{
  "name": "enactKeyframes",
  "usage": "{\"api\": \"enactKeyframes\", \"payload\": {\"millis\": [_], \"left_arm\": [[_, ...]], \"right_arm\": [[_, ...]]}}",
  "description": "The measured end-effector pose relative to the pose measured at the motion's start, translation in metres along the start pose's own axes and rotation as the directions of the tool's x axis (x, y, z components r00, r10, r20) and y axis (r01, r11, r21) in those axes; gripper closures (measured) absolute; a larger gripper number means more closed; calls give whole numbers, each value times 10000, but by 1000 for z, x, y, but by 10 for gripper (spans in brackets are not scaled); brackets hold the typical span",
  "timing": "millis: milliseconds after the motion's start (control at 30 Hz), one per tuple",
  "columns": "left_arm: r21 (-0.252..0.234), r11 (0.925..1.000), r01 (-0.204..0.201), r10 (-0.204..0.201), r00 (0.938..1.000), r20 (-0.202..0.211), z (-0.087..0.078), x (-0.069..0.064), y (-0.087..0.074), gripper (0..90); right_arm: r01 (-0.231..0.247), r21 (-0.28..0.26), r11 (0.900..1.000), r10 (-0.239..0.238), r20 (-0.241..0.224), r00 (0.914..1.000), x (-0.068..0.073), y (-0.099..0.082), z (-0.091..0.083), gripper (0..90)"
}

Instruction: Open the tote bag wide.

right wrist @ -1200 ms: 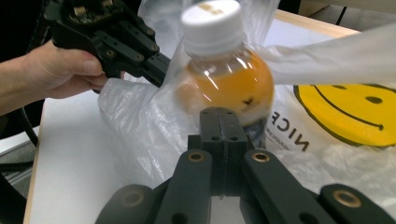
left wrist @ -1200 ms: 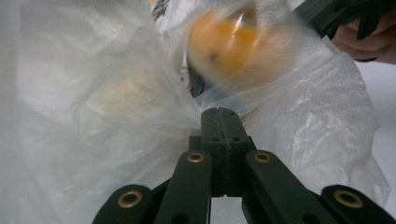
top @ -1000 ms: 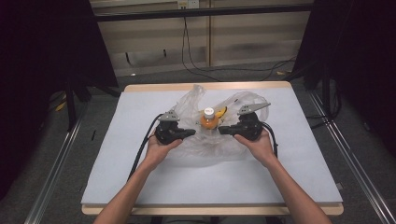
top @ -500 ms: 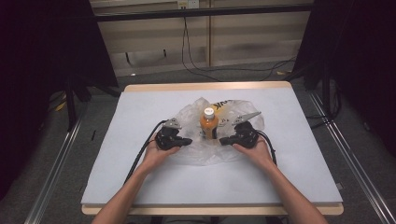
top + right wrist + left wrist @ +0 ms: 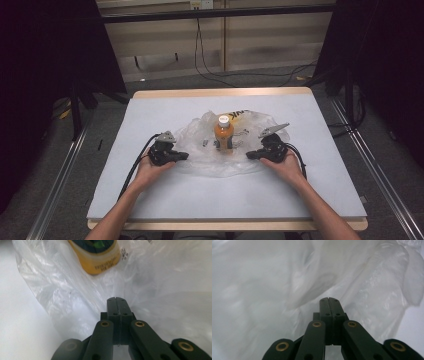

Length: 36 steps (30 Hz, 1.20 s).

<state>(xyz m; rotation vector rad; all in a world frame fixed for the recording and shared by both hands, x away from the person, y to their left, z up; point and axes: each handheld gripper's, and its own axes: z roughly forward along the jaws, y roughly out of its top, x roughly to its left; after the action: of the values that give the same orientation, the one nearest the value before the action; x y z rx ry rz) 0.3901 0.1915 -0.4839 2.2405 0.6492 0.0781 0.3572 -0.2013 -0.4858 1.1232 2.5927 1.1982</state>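
An orange juice bottle (image 5: pixel 224 134) with a white cap stands upright on a clear plastic bag (image 5: pixel 212 162) spread flat at the table's middle. My left gripper (image 5: pixel 185 156) lies at the bag's left edge, shut, with the film pinched at its tips (image 5: pixel 329 300). At the bag's right edge my right gripper (image 5: pixel 248 155) is also shut on the film (image 5: pixel 117 300). In the right gripper view the bottle's base (image 5: pixel 97 257) sits just beyond the jaws, over crinkled bag (image 5: pixel 162 290). Folds of the bag (image 5: pixel 274 277) lie ahead in the left gripper view.
The pale blue table (image 5: pixel 150 200) has a wooden rim. Black cables (image 5: pixel 210 60) lie on the floor behind it, and metal rails (image 5: pixel 60 190) run along both sides. A cable (image 5: pixel 135 167) trails from the left gripper.
Both grippers have moved down and apart toward the person, drawing the bag's sides off the bottle. The bag now lies flat and the bottle stands uncovered.
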Motion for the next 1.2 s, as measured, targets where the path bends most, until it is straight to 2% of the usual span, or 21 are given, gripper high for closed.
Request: {"api": "enactKeyframes", "payload": {"millis": [100,233,333,533,633,733,800,833,867,967,1000,1033,1067,1100,1133,1200], "left_arm": [[-252,9994,230,-230,9997,3,0,-1,-3,900],[-200,9997,120,-121,9999,-56,-2,-3,-3,900],[-516,9986,123,-118,9999,104,-7,-7,-1,900],[-1080,9938,-252,291,9990,349,-17,-26,12,900],[-1357,9896,-473,556,9968,576,-18,-39,25,900],[-1525,9871,-483,595,9958,700,-15,-44,33,900],[-1524,9860,-672,789,9943,720,-12,-49,42,900],[-1595,9838,-822,955,9924,773,-10,-53,52,900],[-1595,9838,-822,955,9924,773,-10,-53,52,900],[-1440,9807,-1320,1408,9887,521,-6,-58,69,900],[-1574,9783,-1344,1451,9877,583,-6,-59,74,900],[-1410,9806,-1359,1408,9897,255,-3,-58,85,900],[-1319,9825,-1317,1357,9905,217,-2,-55,90,900],[-1319,9825,-1317,1357,9905,217,-2,-55,90,900],[-1336,9840,-1175,1210,9925,178,3,-48,97,900],[-1307,9857,-1060,1098,9937,221,6,-44,100,900]], "right_arm": [[-133,-195,9997,133,-6,9999,-1,-7,-5,900],[-108,-184,9998,108,3,9999,1,-6,-5,900],[-42,-308,9995,38,-126,9999,7,-4,-4,900],[-6,-904,9959,-25,-345,9994,19,5,-14,900],[7,-1334,9911,-63,-409,9991,25,11,-22,900],[32,-1515,9885,-101,-443,9990,31,16,-25,900],[52,-1519,9884,-123,-461,9989,33,18,-26,900],[155,-1522,9882,-225,-439,9988,36,24,-26,900],[155,-1522,9882,-225,-439,9988,36,24,-26,900],[427,-1268,9910,-458,-214,9987,39,38,-22,900],[427,-1268,9910,-458,-214,9987,39,38,-22,900],[466,-1111,9927,-471,-19,9989,37,46,-20,900],[413,-1024,9939,-404,112,9991,36,50,-19,900],[413,-1024,9939,-404,112,9991,36,50,-19,900],[404,-927,9949,-383,240,9990,32,58,-18,900],[383,-889,9953,-359,287,9989,29,61,-16,900]]}}
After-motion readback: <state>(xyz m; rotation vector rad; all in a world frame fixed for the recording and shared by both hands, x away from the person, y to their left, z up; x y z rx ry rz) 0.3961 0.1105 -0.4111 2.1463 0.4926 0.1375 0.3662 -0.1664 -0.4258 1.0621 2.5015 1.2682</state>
